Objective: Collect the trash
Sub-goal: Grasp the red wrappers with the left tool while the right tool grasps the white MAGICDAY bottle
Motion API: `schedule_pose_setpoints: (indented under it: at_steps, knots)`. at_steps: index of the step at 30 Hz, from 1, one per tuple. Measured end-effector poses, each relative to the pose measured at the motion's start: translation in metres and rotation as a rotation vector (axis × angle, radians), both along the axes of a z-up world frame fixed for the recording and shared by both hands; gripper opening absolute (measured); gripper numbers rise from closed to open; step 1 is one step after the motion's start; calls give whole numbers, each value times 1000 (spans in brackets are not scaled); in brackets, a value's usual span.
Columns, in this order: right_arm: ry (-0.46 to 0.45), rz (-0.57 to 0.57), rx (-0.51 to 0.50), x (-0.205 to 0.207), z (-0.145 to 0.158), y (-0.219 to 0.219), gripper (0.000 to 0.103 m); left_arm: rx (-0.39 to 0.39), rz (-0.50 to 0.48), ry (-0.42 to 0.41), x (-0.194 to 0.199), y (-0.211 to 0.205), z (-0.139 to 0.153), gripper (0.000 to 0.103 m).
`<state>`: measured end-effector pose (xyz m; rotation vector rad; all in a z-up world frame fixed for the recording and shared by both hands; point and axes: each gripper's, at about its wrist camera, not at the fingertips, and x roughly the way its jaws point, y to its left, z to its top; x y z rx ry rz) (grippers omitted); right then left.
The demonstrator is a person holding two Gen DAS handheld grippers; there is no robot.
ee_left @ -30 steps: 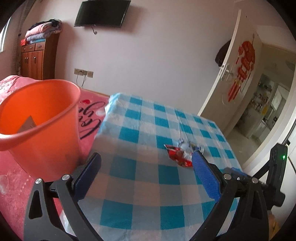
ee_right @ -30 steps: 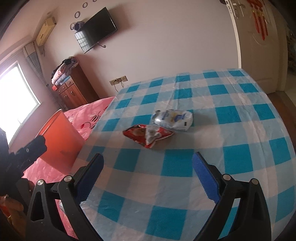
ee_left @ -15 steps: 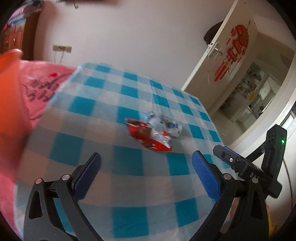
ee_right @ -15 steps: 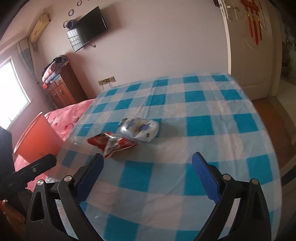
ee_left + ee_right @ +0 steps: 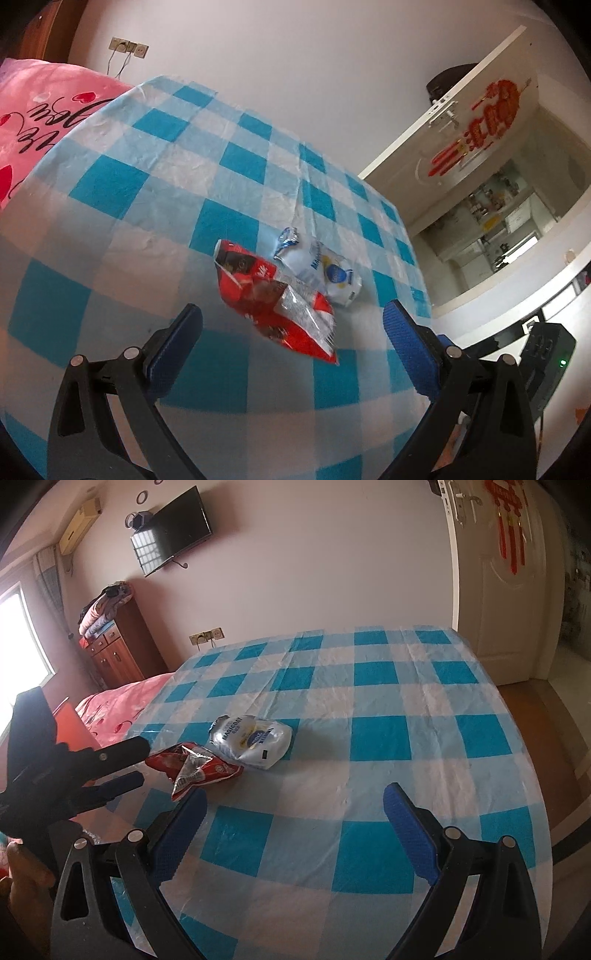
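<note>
red wrapper [image 5: 275, 295]: crumpled glossy foil, just ahead between left gripper [image 5: 291, 325] jaws, apart | white wrapper [image 5: 253, 740]: puffy, beyond | right gripper [image 5: 291, 808] jaws apart | counter [image 5: 380, 738]: checked plastic

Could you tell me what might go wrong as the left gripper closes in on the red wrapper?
The red wrapper touches the white bag, so the open left gripper might nudge or catch both. The thin plastic tablecloth is wrinkled and could be pinched along with the flat wrapper. The open right gripper hovers nearby, so the two might collide.
</note>
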<state>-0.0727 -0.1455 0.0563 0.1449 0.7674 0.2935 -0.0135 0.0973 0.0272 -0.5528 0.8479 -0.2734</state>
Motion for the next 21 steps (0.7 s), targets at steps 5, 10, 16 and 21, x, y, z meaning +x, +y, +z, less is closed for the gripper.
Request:
schedule_pose_setpoints:
  at_steps: [5,10,16,21]
  knots:
    - [15,-1,2,9,-5,-3,95,-7,-5,17,15,-5,-7,98]
    - [32,-3,12,20,-10,-7,95,13,-2,36,26,-7,-10,87]
    - [63,-9,37,29,-15,-11,95,26,33,72,31,-4,-19,60]
    - [82,-5,36,36,-19,-9,95,25,57,75,32,0,-23,46]
